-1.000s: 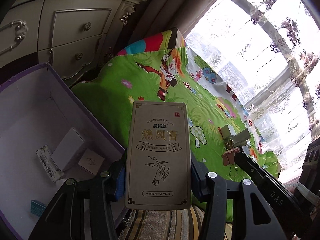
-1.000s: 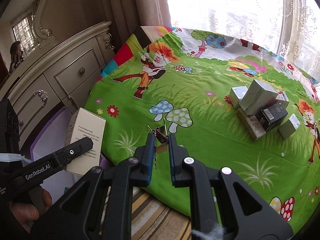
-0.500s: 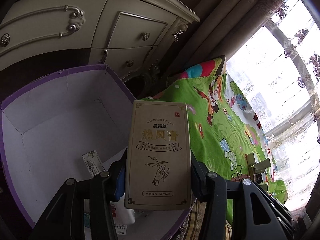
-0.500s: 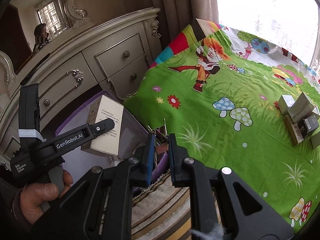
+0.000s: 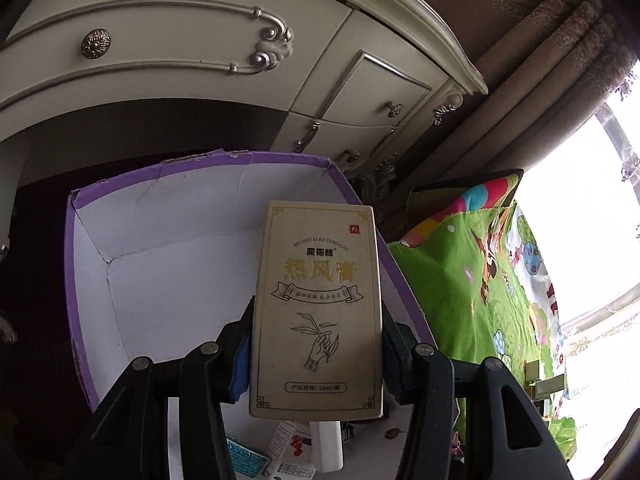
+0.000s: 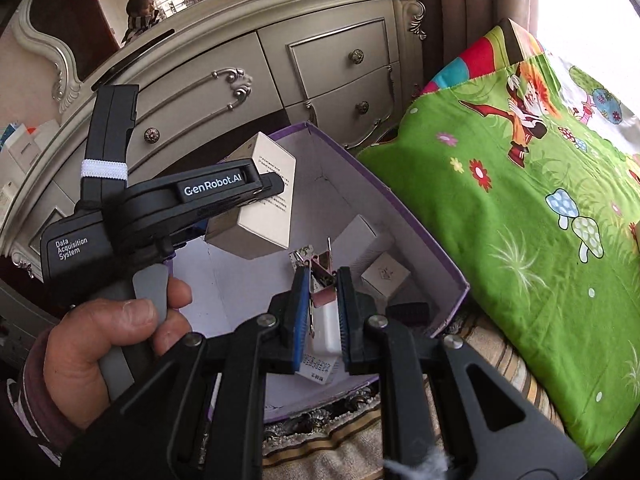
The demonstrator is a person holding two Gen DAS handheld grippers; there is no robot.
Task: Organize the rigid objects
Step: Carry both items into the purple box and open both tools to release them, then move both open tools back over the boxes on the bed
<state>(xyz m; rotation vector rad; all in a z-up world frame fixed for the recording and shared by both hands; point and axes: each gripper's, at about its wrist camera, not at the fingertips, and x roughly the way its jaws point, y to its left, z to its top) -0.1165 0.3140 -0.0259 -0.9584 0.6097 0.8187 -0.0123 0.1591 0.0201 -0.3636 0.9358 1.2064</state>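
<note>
Cardboard carton [image 5: 316, 308], flat and rectangular, over purple-rimmed box [image 5: 200, 168].

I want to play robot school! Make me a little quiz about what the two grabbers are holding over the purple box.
1. True or false: the left gripper holds a tall beige carton.
2. What do the right gripper jaws pinch? A) a pink binder clip B) a spoon C) a sock
3. Fill in: both things hang above the open ____ storage box.

Key: 1 true; 2 A, the pink binder clip; 3 purple.
</note>
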